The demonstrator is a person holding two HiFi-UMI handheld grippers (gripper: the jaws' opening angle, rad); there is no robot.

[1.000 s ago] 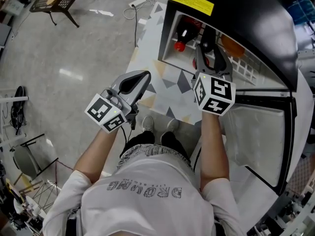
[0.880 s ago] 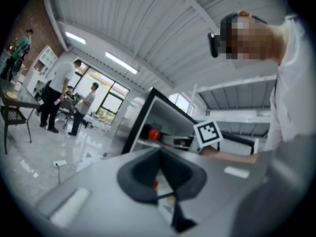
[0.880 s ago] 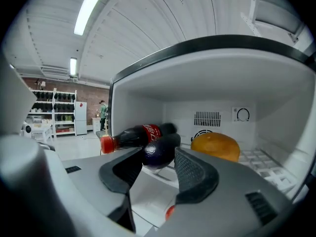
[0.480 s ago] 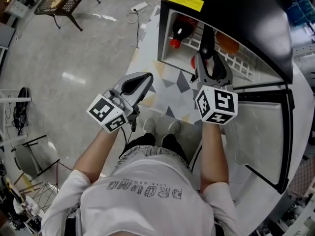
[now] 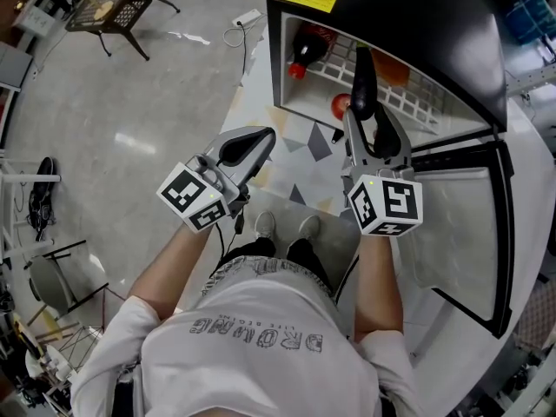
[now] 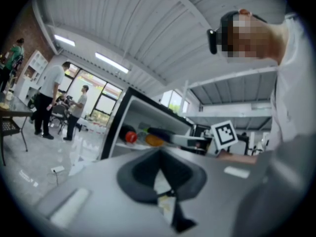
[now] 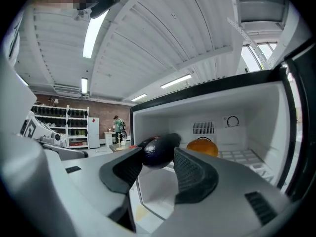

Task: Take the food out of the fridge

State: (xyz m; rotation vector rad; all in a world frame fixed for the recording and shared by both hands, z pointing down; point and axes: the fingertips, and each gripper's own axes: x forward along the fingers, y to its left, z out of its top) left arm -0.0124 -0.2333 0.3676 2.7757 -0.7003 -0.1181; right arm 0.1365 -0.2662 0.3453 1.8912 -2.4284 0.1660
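Right gripper (image 7: pixel 158 166) clamped on dark eggplant (image 7: pixel 160 152) at the mouth of the open fridge (image 5: pixel 417 16). Left gripper (image 6: pixel 160 174): jaws together, empty. Orange (image 7: pixel 202 147) on fridge shelf.

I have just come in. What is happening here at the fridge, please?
A person stands before the open fridge with a hand-held gripper in each hand. The right hand-held gripper is closed on a dark eggplant at the fridge's front. The left hand-held gripper is shut and empty, off to the side. A red-capped bottle, an orange fruit and a red round fruit lie inside.
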